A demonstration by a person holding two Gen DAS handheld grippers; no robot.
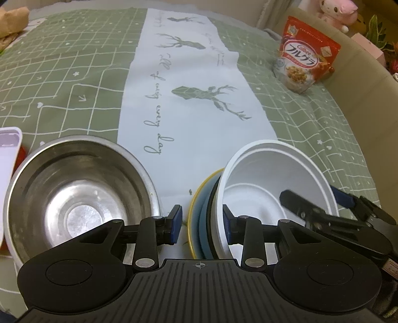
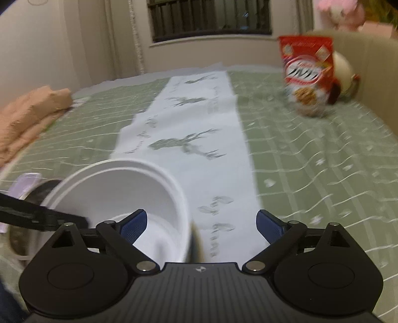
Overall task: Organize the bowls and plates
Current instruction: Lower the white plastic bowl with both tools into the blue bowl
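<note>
A steel bowl [image 1: 82, 196] sits at the near left on the table. To its right a white bowl [image 1: 278, 188] is nested, tilted, in a blue dish with a yellow rim [image 1: 204, 213]. My left gripper [image 1: 201, 224] straddles the near rims of this stack. Its right finger is inside the white bowl and its left pad [image 1: 176, 223] stands a little off the yellow rim. My right gripper [image 2: 202, 223] is open wide over the white bowl's [image 2: 119, 193] other rim, one finger inside and one outside, pressing on nothing. The same gripper [image 1: 318, 198] shows in the left wrist view.
A white runner with deer prints [image 1: 186, 99] crosses the green checked tablecloth [image 1: 74, 74]. A red cereal bag [image 1: 306, 62] stands far right near a pink plush toy [image 1: 335, 12]. A peach cloth [image 2: 29, 119] lies far left. A pale lavender container [image 1: 7, 154] is beside the steel bowl.
</note>
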